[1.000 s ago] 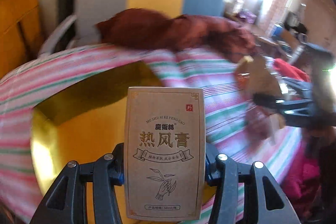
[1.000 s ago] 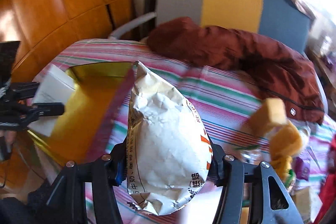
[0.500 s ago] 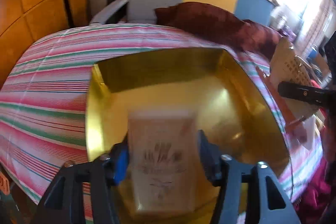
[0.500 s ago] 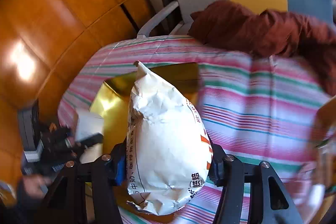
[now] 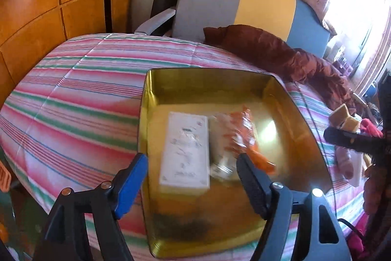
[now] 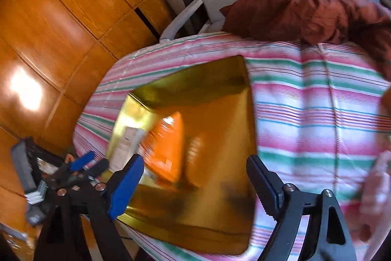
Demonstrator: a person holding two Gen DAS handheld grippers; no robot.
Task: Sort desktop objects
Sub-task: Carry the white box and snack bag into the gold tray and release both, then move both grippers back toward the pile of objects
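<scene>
Left gripper (image 5: 191,169) hovers over the gold tray (image 5: 215,234), tilted down at it, jaws apart and empty. Just ahead of the jaws, box (image 5: 185,151) lies flat on the tray floor, snack bag (image 5: 232,138) touching its right side. Right gripper (image 6: 193,174) also angles down over the tray, jaws apart, nothing between them; the bag (image 6: 166,146) sits just ahead of its left jaw, blurred. Tray rests on striped table (image 5: 73,99).

gold tray (image 5: 281,99), pale box (image 5: 185,151), orange-white packet (image 5: 234,136), pink-green striped cloth (image 5: 73,99).
</scene>
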